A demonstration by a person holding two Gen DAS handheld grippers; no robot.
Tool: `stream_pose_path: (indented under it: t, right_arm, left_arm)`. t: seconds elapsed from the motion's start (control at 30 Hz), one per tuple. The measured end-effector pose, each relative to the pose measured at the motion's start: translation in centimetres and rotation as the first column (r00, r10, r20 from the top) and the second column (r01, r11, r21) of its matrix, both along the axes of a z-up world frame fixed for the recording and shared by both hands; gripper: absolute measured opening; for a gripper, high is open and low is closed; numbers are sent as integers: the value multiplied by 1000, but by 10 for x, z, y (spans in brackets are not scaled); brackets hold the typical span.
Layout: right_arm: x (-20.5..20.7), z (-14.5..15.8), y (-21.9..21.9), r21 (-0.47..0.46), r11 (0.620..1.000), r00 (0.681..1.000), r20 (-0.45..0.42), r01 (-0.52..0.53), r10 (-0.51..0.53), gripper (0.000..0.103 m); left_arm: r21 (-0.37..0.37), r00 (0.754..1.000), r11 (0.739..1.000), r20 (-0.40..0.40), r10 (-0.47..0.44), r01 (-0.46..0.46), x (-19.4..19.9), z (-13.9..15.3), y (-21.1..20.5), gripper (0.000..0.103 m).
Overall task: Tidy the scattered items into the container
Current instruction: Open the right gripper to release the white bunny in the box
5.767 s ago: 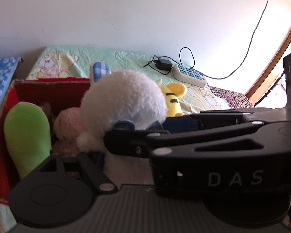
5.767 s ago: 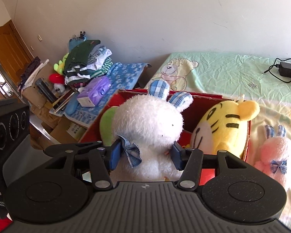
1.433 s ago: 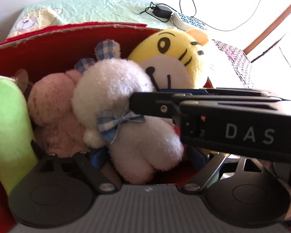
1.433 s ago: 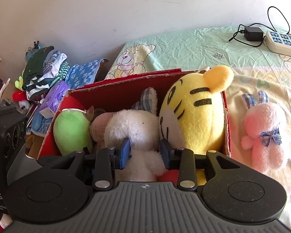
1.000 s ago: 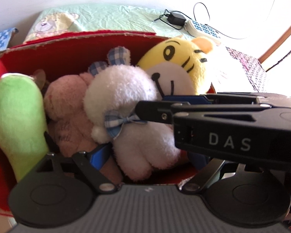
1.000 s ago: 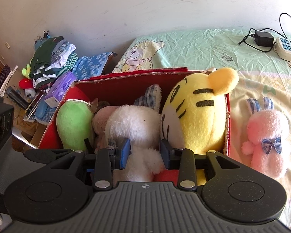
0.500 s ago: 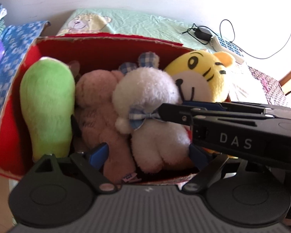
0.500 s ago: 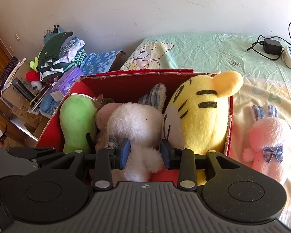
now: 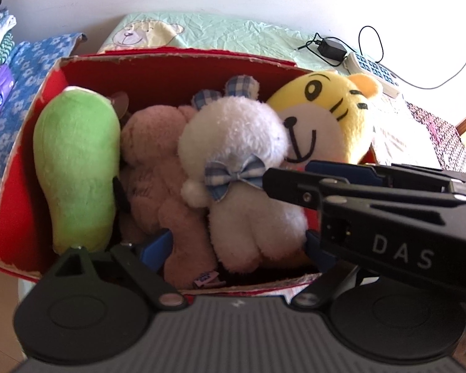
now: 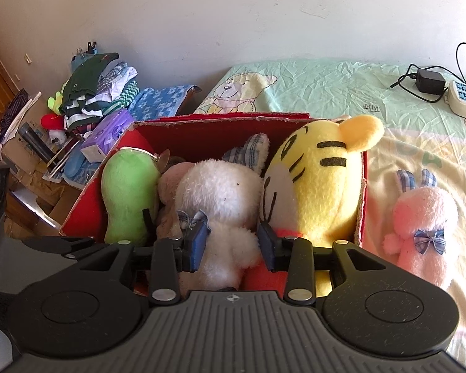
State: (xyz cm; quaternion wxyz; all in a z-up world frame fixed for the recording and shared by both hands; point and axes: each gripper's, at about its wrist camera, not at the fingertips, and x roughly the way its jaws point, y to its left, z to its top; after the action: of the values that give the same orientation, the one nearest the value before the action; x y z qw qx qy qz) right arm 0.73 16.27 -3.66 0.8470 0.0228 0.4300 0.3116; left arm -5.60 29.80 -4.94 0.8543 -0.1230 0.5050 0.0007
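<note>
The red box sits on the bed, against a white wall, clothes piled beyond. Since a second ago the view has pulled back, showing more box. The left claw slants steeply down, jaws opening, spread around the white bunny in the box. The right claw pinches its body, jaws easing apart. A pink bunny lies outside.

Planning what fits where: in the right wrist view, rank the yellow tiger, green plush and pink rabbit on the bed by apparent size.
1. Yellow tiger, clearly largest.
2. Green plush and pink rabbit look alike; the plush is partly hidden in the red box, so no ranking.
</note>
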Motion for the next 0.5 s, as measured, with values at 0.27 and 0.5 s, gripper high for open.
stream_pose_path:
  t: [0.27, 0.5]
  right_arm:
    - [-8, 6, -1, 22, 997, 997, -8, 71, -71, 40]
    - [-21, 6, -5, 47, 986, 987, -43, 157, -155, 42]
  left_arm:
    - [39, 999, 998, 15, -45, 44, -10, 12, 7, 94]
    - [127, 997, 990, 39, -62, 57, -21, 19, 10, 96]
